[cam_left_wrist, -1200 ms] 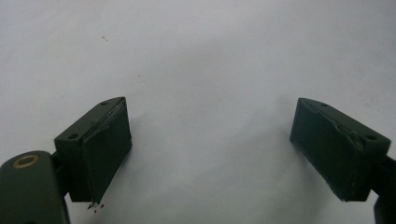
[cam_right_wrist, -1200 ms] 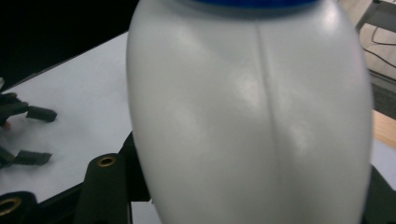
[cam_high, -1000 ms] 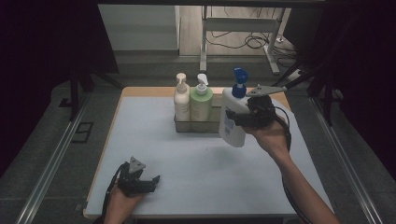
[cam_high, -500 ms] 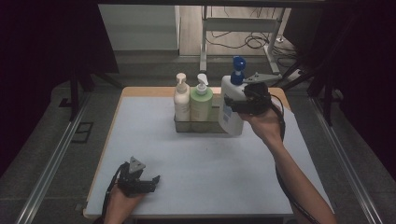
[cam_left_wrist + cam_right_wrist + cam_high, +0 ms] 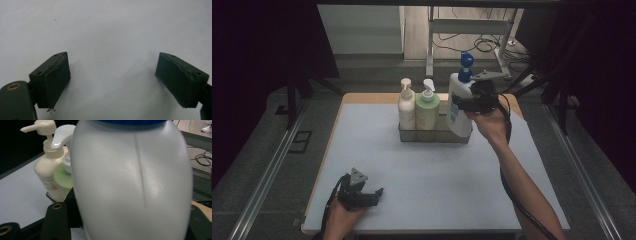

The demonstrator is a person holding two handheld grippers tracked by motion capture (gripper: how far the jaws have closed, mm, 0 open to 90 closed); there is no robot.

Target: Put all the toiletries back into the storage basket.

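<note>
A pale grey mat [image 5: 432, 190] covers the table, with dark floor and cables behind it. Toward the far edge of the mat stands a low clear tray [image 5: 434, 135]. In the tray's left end stands a cream pump bottle [image 5: 406, 107], and touching its right side a green pump bottle [image 5: 428, 111]. At the tray's right end is the white bottle with a blue cap [image 5: 458, 107], upright, its base at or just inside the tray; whether it rests on the tray floor cannot be told. The right gripper [image 5: 472, 102] is clenched on this bottle's body from the right side, jaws on either side of it.

In the right gripper view the white bottle's body [image 5: 130, 185] blocks most of the scene: its cap is cut off at the top, its base is hidden, and the jaws show just as dark edges beside it. The cream bottle [image 5: 48, 173] and the green one [image 5: 62, 178] peek out left of it.

Well in front of the tray, near the mat's front left corner, the left gripper [image 5: 374, 192] lies low over the mat in the person's hand, jaws spread wide with nothing between them.
</note>
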